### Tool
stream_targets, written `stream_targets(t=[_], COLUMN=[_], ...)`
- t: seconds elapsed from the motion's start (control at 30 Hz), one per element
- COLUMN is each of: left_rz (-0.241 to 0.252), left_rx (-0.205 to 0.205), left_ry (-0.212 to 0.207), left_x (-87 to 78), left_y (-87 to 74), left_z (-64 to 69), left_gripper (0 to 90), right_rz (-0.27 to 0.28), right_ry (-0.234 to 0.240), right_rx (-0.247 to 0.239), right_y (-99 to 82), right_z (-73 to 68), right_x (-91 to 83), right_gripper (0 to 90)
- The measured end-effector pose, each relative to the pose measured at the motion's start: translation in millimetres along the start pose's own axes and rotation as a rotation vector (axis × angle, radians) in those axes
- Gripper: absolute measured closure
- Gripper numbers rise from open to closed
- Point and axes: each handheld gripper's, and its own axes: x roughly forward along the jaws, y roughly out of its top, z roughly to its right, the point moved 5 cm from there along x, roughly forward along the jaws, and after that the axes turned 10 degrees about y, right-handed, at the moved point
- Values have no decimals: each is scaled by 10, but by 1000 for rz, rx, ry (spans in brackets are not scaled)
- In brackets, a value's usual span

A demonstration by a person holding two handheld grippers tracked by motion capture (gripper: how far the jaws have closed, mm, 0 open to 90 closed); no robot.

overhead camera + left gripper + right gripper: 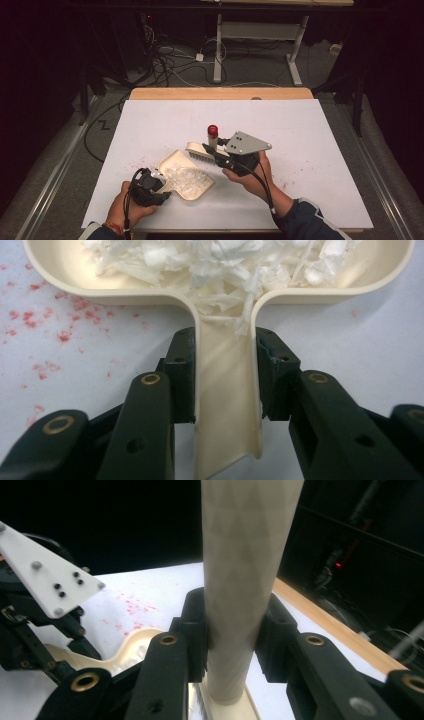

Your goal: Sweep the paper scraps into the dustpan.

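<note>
In the high view the dustpan (186, 176) lies on the white table (300, 130) near the middle of its near edge, its tray full of white shreds (187, 178). The left gripper (159, 181) sits at the pan's near-left end, clenched on its handle. Just behind the pan, the right gripper (214, 152) grasps the brush (201, 151): the bristle head lies level over the pan's far rim, and the handle stands up with a red cap at its top. Red specks (136, 161) dot the table left of the pan.

In the left gripper view both black jaws press the sides of the dustpan's (65, 270) cream handle, which runs up between them to the tray. The shreds (215, 265) heap in the tray and spill into the neck of the handle. Specks (60, 332) lie on the table to the left.

In the right gripper view the jaws clamp the brush (247, 555) by its pale round handle, upright between them. Lower left, the dustpan's (135, 642) rim shows beside the left gripper's white plate; whether they touch I cannot tell.
</note>
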Motion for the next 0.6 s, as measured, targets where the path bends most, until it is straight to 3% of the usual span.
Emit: stream_targets(t=[0.13, 0.27, 0.37, 0.43, 0.47, 0.6], left_rz=[-7, -15, -17, -19, -18, -15], left_rx=[10, 14, 23, 27, 29, 26], left_ry=[5, 9, 15, 14, 14, 15], left_x=[-11, -12, -15, -16, -13, -9], left_y=[-11, -10, -7, -1, 4, 9], left_z=[15, 30, 49, 69, 76, 84], left_gripper=[635, 635, 634, 634, 634, 635], right_rz=[-58, -106, -154, -151, -155, -137], right_ry=[-21, -45, -39, -39, -18, 39], right_rx=[7, 32, 43, 39, 25, 32], right_y=[-168, -321, -420, -429, -428, -385], right_z=[63, 62, -19, -45, -134, -279], right_x=[-225, -345, -354, -349, -306, -196], right_gripper=[704, 704, 704, 704, 704, 704])
